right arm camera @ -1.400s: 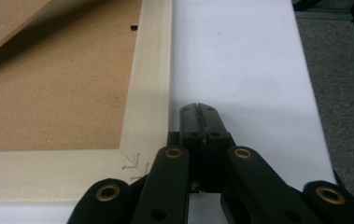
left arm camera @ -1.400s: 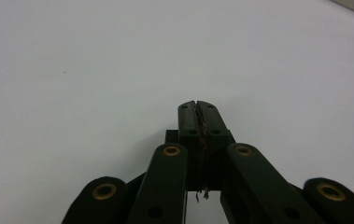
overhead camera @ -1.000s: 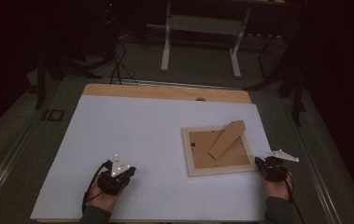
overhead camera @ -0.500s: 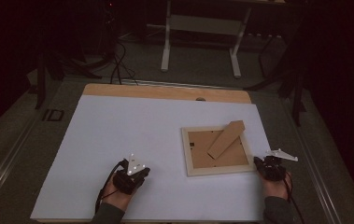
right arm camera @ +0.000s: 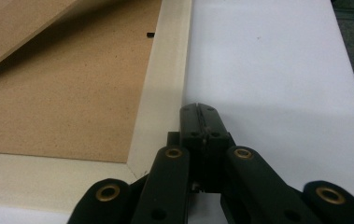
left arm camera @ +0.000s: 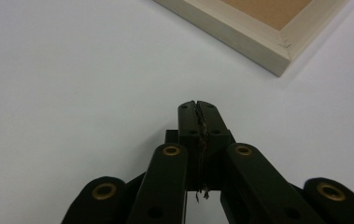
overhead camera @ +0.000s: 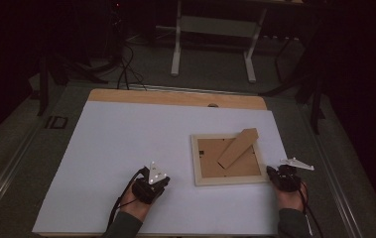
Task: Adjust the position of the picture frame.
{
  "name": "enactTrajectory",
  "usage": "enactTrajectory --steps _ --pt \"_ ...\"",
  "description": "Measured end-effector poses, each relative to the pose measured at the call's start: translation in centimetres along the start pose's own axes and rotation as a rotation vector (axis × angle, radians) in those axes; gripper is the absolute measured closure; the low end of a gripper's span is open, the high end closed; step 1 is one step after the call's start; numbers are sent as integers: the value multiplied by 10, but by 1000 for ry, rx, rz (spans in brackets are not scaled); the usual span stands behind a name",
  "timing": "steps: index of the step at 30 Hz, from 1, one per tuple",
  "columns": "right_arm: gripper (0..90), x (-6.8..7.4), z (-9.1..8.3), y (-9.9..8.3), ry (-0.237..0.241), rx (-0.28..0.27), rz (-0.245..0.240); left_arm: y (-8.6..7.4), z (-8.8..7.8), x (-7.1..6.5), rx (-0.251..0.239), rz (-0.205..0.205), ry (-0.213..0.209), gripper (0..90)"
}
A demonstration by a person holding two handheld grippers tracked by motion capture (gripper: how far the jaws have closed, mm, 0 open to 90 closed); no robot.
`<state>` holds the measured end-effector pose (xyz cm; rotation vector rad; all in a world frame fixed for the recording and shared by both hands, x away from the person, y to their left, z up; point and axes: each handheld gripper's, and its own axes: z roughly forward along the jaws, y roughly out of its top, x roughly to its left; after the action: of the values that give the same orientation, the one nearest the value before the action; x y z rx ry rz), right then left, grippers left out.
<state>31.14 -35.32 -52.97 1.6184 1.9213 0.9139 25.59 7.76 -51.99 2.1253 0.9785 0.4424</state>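
A pale wooden picture frame [overhead camera: 229, 157] lies face down on the white sheet, its brown backing up and its stand [overhead camera: 237, 148] lying across it. My left gripper [overhead camera: 161, 181] rests on the sheet to the left of the frame, jaws shut and empty; in the left gripper view its tips [left arm camera: 198, 106] point toward the frame's corner [left arm camera: 282, 46], with a gap of bare sheet between. My right gripper [overhead camera: 271, 171] sits at the frame's near right corner, shut with nothing in it. In the right gripper view its tips [right arm camera: 198, 109] lie just beside the frame's right rail [right arm camera: 165, 88].
The white sheet [overhead camera: 126, 144] covers most of a wooden table, whose bare edge [overhead camera: 175, 97] shows at the back. Dark floor, cables and a white stand's legs [overhead camera: 210, 49] lie beyond. A metal rail [overhead camera: 344, 193] runs along the right side.
My left gripper has slid to the right across the sheet, closer to the frame. The right gripper and the frame have stayed put.
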Motion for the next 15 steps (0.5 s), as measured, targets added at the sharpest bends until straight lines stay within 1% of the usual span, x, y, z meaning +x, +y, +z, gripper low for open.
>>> enactTrajectory --steps 5,10,11,15 --pt "900 3 1 2 12 0 3 2 6 -4 4 -6 -11 900" --pt "900 5 2 3 14 -1 -2 4 9 -8 15 5 -28 900" --pt "900 5 2 3 13 -1 -3 4 10 -9 12 0 -34 900" --pt "900 7 3 4 17 1 -6 6 12 -14 14 8 -50 900"
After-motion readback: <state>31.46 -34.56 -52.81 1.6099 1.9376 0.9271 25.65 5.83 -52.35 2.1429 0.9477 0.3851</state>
